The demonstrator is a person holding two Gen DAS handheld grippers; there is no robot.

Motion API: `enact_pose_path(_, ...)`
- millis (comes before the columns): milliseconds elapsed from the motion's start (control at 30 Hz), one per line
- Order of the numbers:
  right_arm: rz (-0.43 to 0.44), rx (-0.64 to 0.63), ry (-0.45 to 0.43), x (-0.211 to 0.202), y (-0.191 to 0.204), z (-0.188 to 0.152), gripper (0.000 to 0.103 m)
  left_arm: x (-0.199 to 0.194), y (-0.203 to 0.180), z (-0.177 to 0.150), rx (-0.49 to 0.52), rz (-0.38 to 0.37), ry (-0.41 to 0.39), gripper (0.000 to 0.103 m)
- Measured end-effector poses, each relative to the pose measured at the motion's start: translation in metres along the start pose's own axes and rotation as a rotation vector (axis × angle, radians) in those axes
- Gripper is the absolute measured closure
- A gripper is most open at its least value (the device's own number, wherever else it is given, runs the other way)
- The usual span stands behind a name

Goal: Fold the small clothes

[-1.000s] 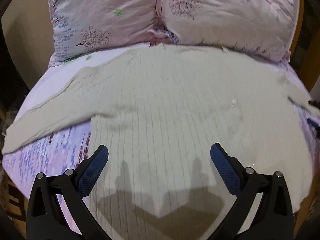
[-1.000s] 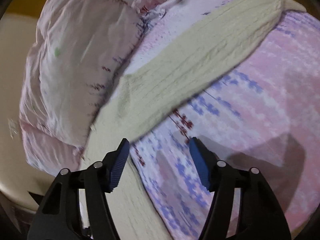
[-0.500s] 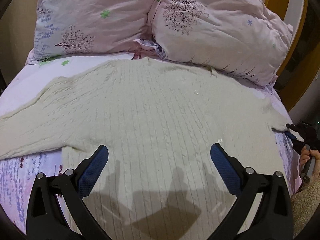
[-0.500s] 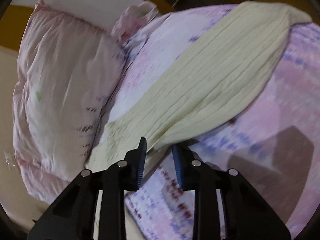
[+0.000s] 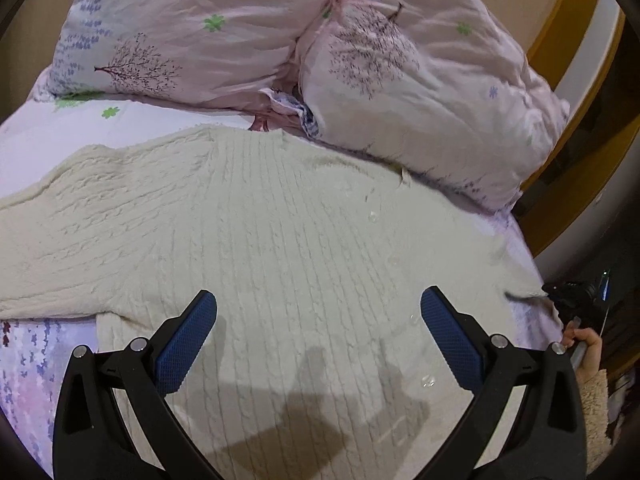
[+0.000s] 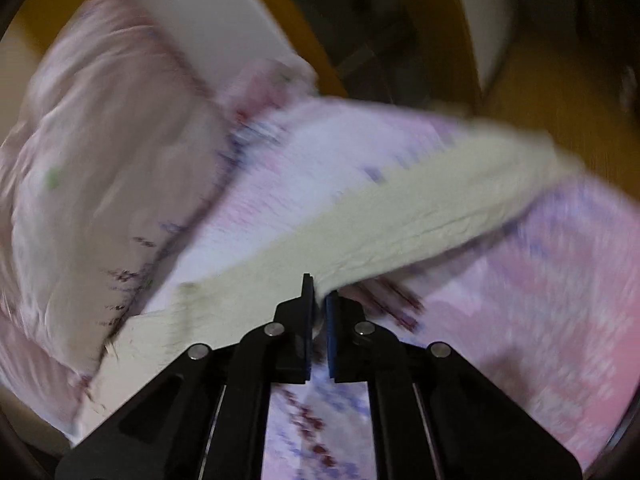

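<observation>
Right gripper (image 6: 320, 300) had closed from a narrow gap to a pinch on the sleeve (image 6: 400, 216) of the cream cable-knit sweater (image 5: 280, 248).

The sweater lay spread flat on the pink floral bedsheet (image 5: 28, 364), filling the centre of the left view, its collar toward the two pink tree-print pillows (image 5: 192, 28) at the top. The left gripper (image 5: 318, 340) hung over the body, blue fingers (image 5: 186, 344) spread wide and holding nothing, now nearer the collar than before. The right view had turned blurry, the clamped sleeve running to the upper right. I judged the first sleeve fold was starting; next, that sleeve needed carrying inward across the body while the left hand steadied the knit.
</observation>
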State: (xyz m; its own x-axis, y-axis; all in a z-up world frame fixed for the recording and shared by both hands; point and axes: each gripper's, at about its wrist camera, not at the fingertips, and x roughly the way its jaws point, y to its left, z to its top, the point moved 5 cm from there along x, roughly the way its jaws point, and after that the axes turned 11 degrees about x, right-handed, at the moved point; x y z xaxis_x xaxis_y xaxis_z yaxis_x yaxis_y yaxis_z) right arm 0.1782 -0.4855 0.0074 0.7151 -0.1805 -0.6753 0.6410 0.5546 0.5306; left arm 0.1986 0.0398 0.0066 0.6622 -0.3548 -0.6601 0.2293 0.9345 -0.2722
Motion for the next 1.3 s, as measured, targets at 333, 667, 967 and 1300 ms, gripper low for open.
enact_pose_path(333, 0.359, -0.581, 0.113, -0.056, 0.185, -0.133, 0.098, 0.001, 0.011, 0.009, -0.119, -0.094, -0.029, 0.001)
enact_pose_path(667, 0.379, -0.441, 0.561, 0.006, 0.179, -0.227, 0.043, 0.007, 0.017, 0.005, -0.196, -0.164, 0.003, 0.003)
enact_pose_path(967, 0.305, -0.042, 0.477, 0.028, 0.135, -0.162, 0.061, 0.008, 0.020, 0.004, -0.230, -0.201, 0.008, 0.006)
enact_pose_path(1300, 0.343, -0.418, 0.213, -0.014, 0.214, -0.179, 0.096, 0.008, 0.030, 0.005, -0.306, -0.251, 0.010, 0.014)
